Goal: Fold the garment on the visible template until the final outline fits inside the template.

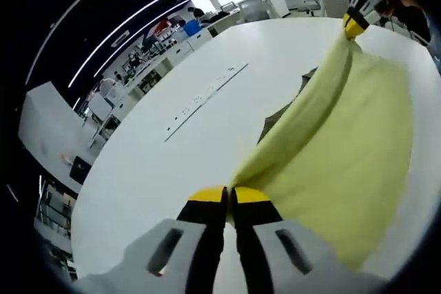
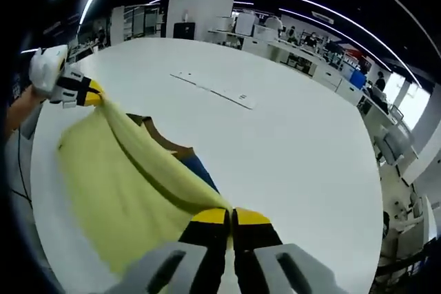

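white table (image 1: 172,170) bears yellow garment (image 1: 344,163), both hand-held grippers clamping it.

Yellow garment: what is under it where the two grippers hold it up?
Under the yellow garment, held by the left gripper and right gripper, a brown piece and a blue edge lie on the white table. The cloth hides the rest.

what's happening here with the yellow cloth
A person holds two grippers, each pinching an edge of a yellow garment stretched between them over a white table. The left gripper and right gripper are both shut on the fabric. A brown template peeks out from beneath the garment.
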Demonstrator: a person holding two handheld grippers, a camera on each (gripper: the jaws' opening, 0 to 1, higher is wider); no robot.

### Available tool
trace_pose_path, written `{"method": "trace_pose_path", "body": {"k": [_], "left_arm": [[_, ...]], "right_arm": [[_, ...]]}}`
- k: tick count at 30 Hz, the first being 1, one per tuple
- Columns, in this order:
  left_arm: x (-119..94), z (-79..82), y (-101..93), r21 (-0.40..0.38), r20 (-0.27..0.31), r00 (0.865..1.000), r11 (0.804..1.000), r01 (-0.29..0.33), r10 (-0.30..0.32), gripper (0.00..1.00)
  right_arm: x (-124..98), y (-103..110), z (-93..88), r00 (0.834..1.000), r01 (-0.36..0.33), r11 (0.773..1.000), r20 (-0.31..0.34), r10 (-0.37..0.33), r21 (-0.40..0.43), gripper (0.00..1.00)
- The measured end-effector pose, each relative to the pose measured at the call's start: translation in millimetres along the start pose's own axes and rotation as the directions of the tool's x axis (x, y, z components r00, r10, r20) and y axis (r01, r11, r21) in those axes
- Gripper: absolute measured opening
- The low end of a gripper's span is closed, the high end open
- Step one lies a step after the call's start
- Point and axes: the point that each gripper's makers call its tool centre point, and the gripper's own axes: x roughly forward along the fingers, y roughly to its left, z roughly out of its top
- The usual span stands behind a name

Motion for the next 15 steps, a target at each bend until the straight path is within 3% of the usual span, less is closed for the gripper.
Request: {"method": "trace_pose_path", "body": {"k": [12, 15], "left_arm": [[24.9, -21.3, -4.0, 0.023, -0.040, 0.999, 0.999, 0.031, -0.030, 0.07], [25.8, -22.2, -3.2, 0.024, -0.027, 0.999, 0.999, 0.031, -0.031, 0.07]], "right_arm": [[23.1, -2.7, -15.7, 0.999, 0.006, 1.000, -0.050, -0.008, -0.029, 0.00], [25.2, -3.1, -19.8, 0.998, 0.006, 0.999, -0.058, -0.008, -0.031, 0.00]]}}
